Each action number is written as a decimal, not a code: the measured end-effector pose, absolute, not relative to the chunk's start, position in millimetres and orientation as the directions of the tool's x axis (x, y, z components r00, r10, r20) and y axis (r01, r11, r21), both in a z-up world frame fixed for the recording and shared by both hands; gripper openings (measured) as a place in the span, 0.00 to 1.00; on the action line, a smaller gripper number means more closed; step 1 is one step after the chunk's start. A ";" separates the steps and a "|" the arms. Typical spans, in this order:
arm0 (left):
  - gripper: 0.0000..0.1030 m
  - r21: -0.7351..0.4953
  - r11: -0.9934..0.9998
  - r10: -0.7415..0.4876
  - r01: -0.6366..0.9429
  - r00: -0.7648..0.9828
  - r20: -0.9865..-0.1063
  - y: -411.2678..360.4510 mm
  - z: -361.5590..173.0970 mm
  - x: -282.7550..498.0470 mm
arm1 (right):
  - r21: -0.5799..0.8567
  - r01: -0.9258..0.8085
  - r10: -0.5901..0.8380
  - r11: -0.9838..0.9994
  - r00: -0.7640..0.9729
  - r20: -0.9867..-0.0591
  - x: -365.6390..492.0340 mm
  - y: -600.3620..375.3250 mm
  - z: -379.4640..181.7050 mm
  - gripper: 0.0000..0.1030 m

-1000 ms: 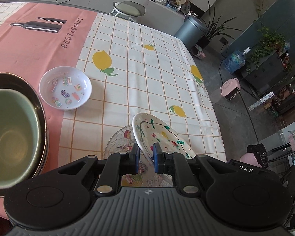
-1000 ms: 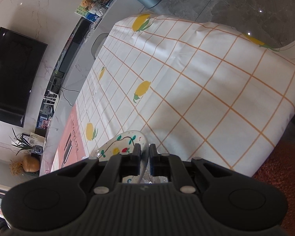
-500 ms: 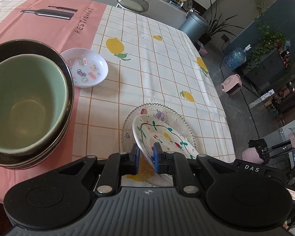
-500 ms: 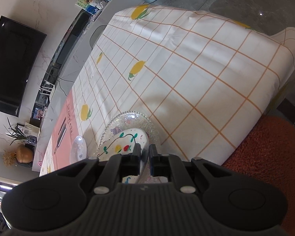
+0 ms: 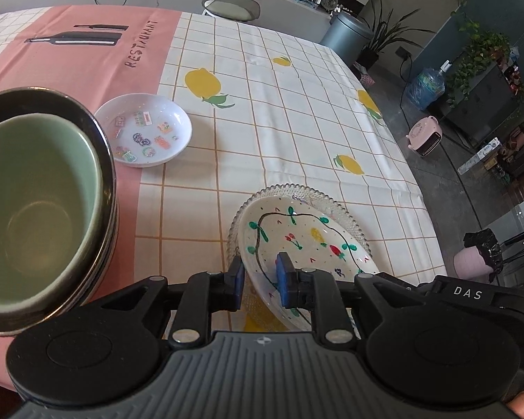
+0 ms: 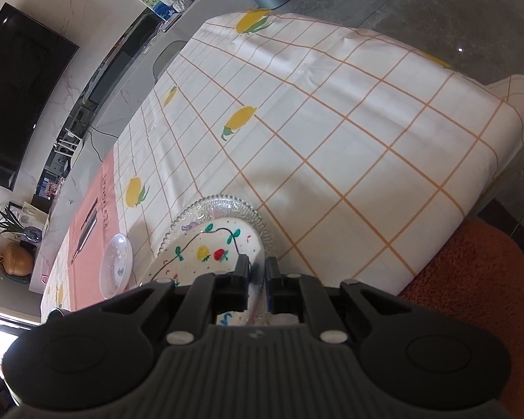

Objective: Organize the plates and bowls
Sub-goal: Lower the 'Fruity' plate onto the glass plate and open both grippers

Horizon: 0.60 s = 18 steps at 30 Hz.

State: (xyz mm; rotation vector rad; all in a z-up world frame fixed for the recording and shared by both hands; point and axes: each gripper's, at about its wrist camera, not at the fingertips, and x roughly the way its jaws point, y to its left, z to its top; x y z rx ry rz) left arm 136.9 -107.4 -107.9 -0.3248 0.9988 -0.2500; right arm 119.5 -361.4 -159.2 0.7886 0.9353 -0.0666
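Observation:
A white plate painted with fruit and vines lies tilted on a clear beaded glass plate near the table's near edge. My left gripper is shut on the painted plate's near rim. My right gripper is shut on the rim of the same painted plate, with the glass plate beneath it. A green bowl sits nested in a black bowl at the left. A small white dish with stickers lies beyond; it also shows in the right wrist view.
The table has a checked lemon-print cloth with a pink band. The table edge drops to a grey floor on the right. An orange seat stands by the table corner. A grey bin stands beyond the table.
The painted plate has come lower and flatter onto the glass plate, both grippers still holding it. The left view has shifted, so the stacked bowls sit farther left.

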 end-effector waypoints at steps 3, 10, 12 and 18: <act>0.23 -0.360 0.931 -0.339 0.063 0.520 -0.784 -109.5 -110.0 139.2 | 0.556 0.363 0.257 0.748 0.614 -0.746 123.0 -359.4 -157.4 0.07; 0.22 -0.278 0.955 -0.292 0.105 0.501 -0.815 -119.1 -117.3 139.6 | 0.468 0.330 0.190 0.820 0.615 -0.766 126.6 -350.9 -154.3 0.07; 0.21 -0.248 0.962 -0.273 0.118 0.503 -0.820 -121.8 -119.3 138.5 | 0.450 0.323 0.178 0.832 0.614 -0.769 126.7 -349.2 -154.8 0.07; 0.18 -0.230 0.965 -0.263 0.128 0.501 -0.825 -121.9 -121.8 139.6 | 0.437 0.324 0.165 0.839 0.613 -0.772 126.3 -347.4 -159.6 0.07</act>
